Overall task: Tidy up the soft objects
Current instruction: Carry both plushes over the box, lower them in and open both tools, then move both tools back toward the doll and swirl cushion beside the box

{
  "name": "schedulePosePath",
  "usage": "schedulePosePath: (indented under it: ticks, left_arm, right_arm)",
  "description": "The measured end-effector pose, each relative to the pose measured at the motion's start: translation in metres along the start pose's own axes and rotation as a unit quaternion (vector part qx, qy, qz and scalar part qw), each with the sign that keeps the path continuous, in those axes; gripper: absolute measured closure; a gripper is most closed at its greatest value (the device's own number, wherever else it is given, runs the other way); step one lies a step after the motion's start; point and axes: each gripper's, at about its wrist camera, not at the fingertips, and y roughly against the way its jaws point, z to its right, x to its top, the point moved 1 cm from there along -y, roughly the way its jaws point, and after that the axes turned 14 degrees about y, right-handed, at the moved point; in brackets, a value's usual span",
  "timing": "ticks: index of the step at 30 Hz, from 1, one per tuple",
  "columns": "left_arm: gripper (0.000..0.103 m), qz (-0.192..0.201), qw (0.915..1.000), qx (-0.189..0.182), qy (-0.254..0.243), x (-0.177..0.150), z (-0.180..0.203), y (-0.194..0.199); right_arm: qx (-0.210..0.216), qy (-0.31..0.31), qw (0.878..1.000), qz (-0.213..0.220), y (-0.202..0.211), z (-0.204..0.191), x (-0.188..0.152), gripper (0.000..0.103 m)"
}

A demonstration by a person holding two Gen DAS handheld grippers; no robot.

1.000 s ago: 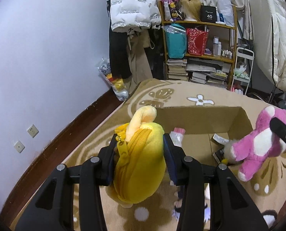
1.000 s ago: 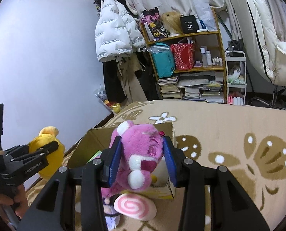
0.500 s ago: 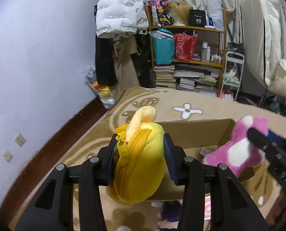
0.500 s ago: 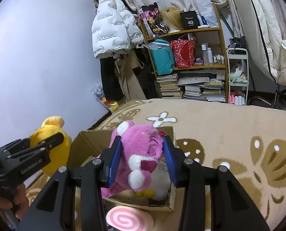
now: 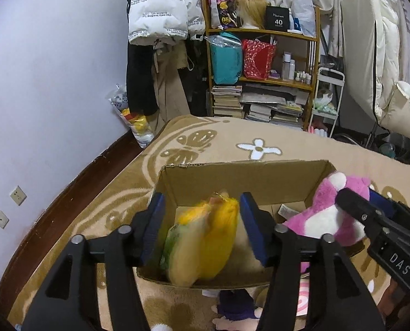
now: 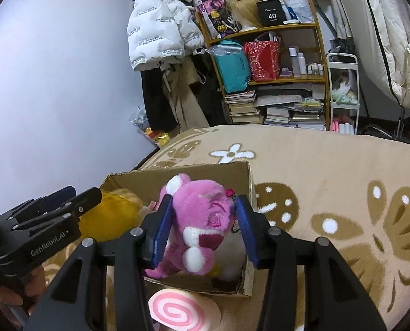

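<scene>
An open cardboard box (image 5: 241,175) sits on the tan rug. My left gripper (image 5: 203,229) is open above it, and the yellow plush pouch (image 5: 205,245) is blurred, loose between the fingers and dropping into the box. It also shows in the right wrist view (image 6: 114,218). My right gripper (image 6: 205,229) has its jaws spread a little wider than the pink plush bear (image 6: 202,220), which hangs over the box's right end (image 6: 249,182); the bear shows in the left wrist view (image 5: 332,215) too.
A pink-and-white swirl plush (image 6: 177,310) and a dark purple plush (image 5: 235,303) lie on the rug in front of the box. A wooden shelf (image 5: 263,77) with books and bags stands behind. The wall with dark baseboard (image 5: 67,207) runs along the left.
Both grippers moved over the box. My left gripper opened and let go of the yellow pouch, which is falling into the box. My right gripper's jaws widened around the pink bear.
</scene>
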Motion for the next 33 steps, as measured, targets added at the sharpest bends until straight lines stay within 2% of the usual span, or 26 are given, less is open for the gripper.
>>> schedulePosePath:
  ticks: [2, 6, 8, 10, 14, 16, 17, 24, 33]
  left_arm:
    - [0.044, -0.003, 1.0000, 0.004, -0.004, -0.002, -0.001, 0.000]
    - [0.032, -0.014, 0.9998, 0.012, -0.004, -0.006, -0.004, 0.001]
    - [0.028, -0.018, 0.9997, 0.018, -0.001, -0.008, -0.007, 0.004]
    - [0.021, -0.020, 0.9996, 0.022, 0.003, -0.009, -0.010, 0.008]
    - [0.018, -0.023, 0.9992, 0.030, 0.010, -0.009, -0.019, 0.017]
    - [0.012, -0.025, 0.9992, 0.031, 0.006, -0.009, -0.021, 0.021]
    - [0.010, -0.023, 0.9991, 0.035, 0.004, -0.008, -0.023, 0.024]
    - [0.003, -0.020, 0.9984, 0.047, 0.024, -0.009, -0.037, 0.048]
    - [0.003, -0.040, 0.9977, 0.051, 0.021, -0.020, -0.049, 0.074]
  right_arm:
    - [-0.003, -0.006, 1.000, 0.003, 0.000, 0.001, -0.001, 0.053]
    - [0.005, -0.016, 1.000, 0.005, 0.002, 0.006, -0.004, 0.050]
    - [0.007, -0.021, 1.000, 0.004, 0.003, 0.009, -0.004, 0.045]
    - [0.006, -0.028, 1.000, 0.005, 0.007, 0.010, -0.005, 0.032]
    - [0.012, -0.038, 0.999, -0.011, 0.013, 0.011, -0.009, 0.025]
    - [0.014, -0.044, 0.999, -0.017, 0.015, 0.012, -0.011, 0.014]
    - [0.012, -0.050, 0.999, -0.018, 0.018, 0.012, -0.013, 0.012]
    - [0.014, -0.065, 0.997, -0.028, 0.036, 0.010, -0.023, 0.012]
    - [0.010, -0.055, 0.997, -0.045, 0.055, -0.003, -0.033, 0.011]
